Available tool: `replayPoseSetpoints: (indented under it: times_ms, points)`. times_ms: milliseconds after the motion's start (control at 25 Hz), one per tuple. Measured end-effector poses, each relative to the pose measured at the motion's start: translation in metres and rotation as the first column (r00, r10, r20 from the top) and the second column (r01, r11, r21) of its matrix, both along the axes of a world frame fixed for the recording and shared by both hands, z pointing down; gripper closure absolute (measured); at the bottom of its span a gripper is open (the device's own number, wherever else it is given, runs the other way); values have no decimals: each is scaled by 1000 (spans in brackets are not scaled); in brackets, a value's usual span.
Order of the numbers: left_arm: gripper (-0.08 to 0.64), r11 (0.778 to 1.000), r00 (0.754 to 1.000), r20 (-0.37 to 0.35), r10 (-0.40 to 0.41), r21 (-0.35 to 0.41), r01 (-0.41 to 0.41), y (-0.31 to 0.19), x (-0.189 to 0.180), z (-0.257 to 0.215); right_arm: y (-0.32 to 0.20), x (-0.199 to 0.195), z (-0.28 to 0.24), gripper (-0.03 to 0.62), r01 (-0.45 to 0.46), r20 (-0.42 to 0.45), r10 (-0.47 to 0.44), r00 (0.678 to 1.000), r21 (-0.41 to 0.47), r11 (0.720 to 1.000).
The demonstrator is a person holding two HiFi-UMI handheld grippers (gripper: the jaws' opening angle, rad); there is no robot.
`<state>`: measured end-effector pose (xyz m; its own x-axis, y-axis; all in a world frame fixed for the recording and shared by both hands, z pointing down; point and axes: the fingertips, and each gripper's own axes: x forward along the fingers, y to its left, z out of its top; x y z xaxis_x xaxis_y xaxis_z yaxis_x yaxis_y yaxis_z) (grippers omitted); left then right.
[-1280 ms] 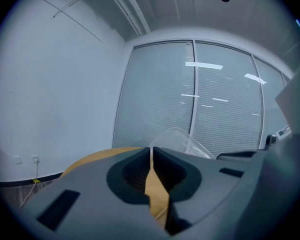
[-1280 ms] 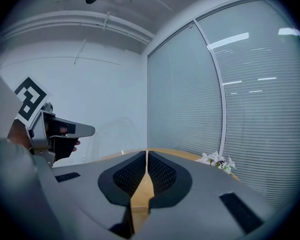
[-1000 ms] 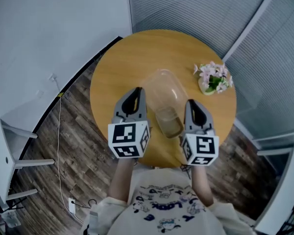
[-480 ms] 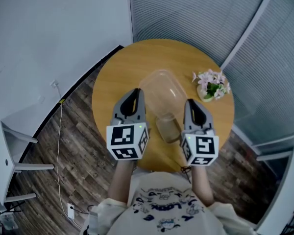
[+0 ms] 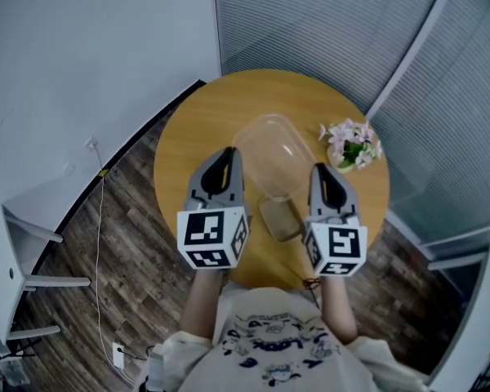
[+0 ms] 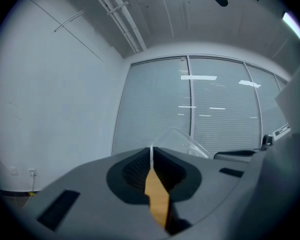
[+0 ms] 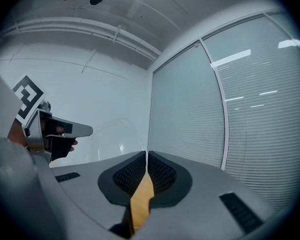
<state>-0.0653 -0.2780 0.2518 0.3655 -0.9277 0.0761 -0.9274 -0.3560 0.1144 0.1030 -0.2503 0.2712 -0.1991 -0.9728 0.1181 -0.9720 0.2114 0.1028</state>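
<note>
**Both tools pinch a clear lid over the round tabletop**

Nearest, the person holds one tool on each side, both pointing away from the body. The left tool (image 5: pixel 226 153) has its jaws pressed together on the thin left rim of the clear lid (image 5: pixel 271 152). The left gripper view shows that rim rising out of the closed jaws. The right tool (image 5: pixel 318 172) is likewise narrowed to a pinch, on the lid's right rim. The lid hangs between the two tools, its far end reaching past their tips, over the middle of the tabletop (image 5: pixel 198 121). Just near of the lid, between the tools, a small clear box (image 5: pixel 279 217) lies on the wood. Farther right, pink flowers (image 5: pixel 351 144) stand close to the tabletop's right edge, just beside the lid. Beyond the tabletop, blinds (image 5: pixel 327 23) cover the far wall.
</note>
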Motion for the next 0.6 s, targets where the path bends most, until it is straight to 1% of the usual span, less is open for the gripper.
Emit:
replayPoseSetpoints:
  times_ms: [200,360,600]
  points:
    - [540,1000,1000,-2,-5,10,5,0,2,-3,2,3,2,575,0,-4,0,1000,-10,1000]
    - [540,1000,1000,-5,-6,15,6,-1,5,-5,1,5,-2,575,8,-8,-8,1000,9,1000]
    - [540,1000,1000,-6,-6,13,7,1,9,-4,1,9,-3,575,5,12,-6,1000,34,999]
